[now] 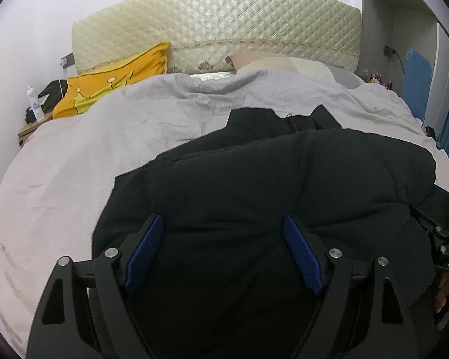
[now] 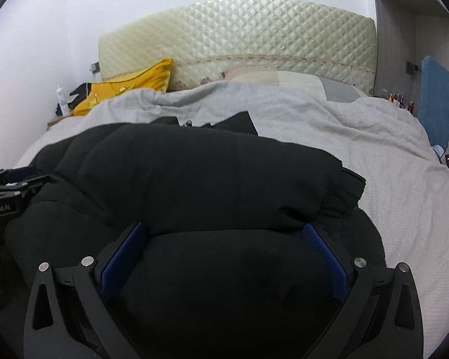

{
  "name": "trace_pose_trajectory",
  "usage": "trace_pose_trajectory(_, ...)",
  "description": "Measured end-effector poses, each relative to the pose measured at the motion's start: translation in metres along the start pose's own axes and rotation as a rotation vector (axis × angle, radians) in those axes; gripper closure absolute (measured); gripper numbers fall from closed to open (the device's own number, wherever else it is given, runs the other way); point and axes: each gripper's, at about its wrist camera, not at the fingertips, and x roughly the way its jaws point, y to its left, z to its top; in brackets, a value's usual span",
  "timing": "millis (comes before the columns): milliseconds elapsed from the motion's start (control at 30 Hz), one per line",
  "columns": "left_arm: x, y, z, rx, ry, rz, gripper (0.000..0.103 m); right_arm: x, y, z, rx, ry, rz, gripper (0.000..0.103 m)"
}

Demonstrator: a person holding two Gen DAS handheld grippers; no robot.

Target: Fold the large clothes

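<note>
A black padded jacket [image 1: 284, 179] lies bunched on a pale grey quilt [image 1: 74, 164], directly under and ahead of both tools. The left gripper [image 1: 223, 251] points down at the jacket's near part, its blue pads [image 1: 145, 254] standing wide apart with black fabric filling the gap between them; whether the pads press the cloth cannot be told. The right gripper [image 2: 224, 257] sits likewise over the jacket [image 2: 194, 173], its blue pads [image 2: 122, 257] spread wide on either side of a puffed fold, and again a grip cannot be confirmed. Each tool shows at the other's side edge, close beside it, with fingers of a hand [image 1: 447, 290] behind. Beyond the jacket the quilt [image 2: 344, 149] runs to a yellow pillow [image 1: 116, 80] ahead to the left and a quilted cream headboard [image 1: 218, 27] farthest off.
</note>
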Motion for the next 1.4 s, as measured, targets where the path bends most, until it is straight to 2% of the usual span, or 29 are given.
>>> trace_pose_trajectory(200, 0.003, 0.002, -0.001, -0.018, 0.019, -0.010, 0.020, 0.007, 0.003, 0.002, -0.016, 0.055, -0.020, 0.000)
trace_pose_trajectory(300, -0.012, 0.001, 0.004, -0.022, 0.019, -0.010, 0.020, -0.004, 0.003, 0.009, 0.010, 0.081, -0.010, 0.000)
trace_pose_trajectory(367, -0.031, 0.000, 0.009, -0.011, 0.003, -0.004, 0.020, -0.024, 0.003, 0.019, 0.039, 0.061, 0.009, 0.000)
trace_pose_trajectory(567, -0.113, -0.002, 0.038, -0.027, -0.076, -0.030, 0.020, -0.116, 0.026, 0.064, 0.004, -0.072, 0.019, 0.000)
trace_pose_trajectory(700, -0.189, -0.001, 0.054, -0.040, -0.153, -0.041, 0.020, -0.191, 0.044, 0.090, -0.009, -0.165, 0.035, 0.000)
trace_pose_trajectory(833, -0.267, 0.006, 0.058, -0.068, -0.207, -0.057, 0.020, -0.267, 0.060, 0.101, -0.012, -0.249, 0.050, 0.000)
trace_pose_trajectory(967, -0.331, 0.017, 0.046, -0.101, -0.248, -0.093, 0.020, -0.322, 0.066, 0.100, 0.004, -0.294, 0.075, 0.000)
trace_pose_trajectory(1033, -0.349, 0.023, 0.035, -0.119, -0.249, -0.107, 0.020, -0.348, 0.070, 0.094, 0.011, -0.302, 0.078, 0.000)
trace_pose_trajectory(1233, -0.369, 0.042, -0.007, -0.172, -0.160, -0.135, 0.020, -0.381, 0.076, 0.063, 0.023, -0.273, 0.068, 0.000)
trace_pose_trajectory(1400, -0.366, 0.052, -0.047, -0.176, -0.083, -0.137, 0.020, -0.386, 0.066, 0.025, 0.044, -0.231, 0.061, 0.000)
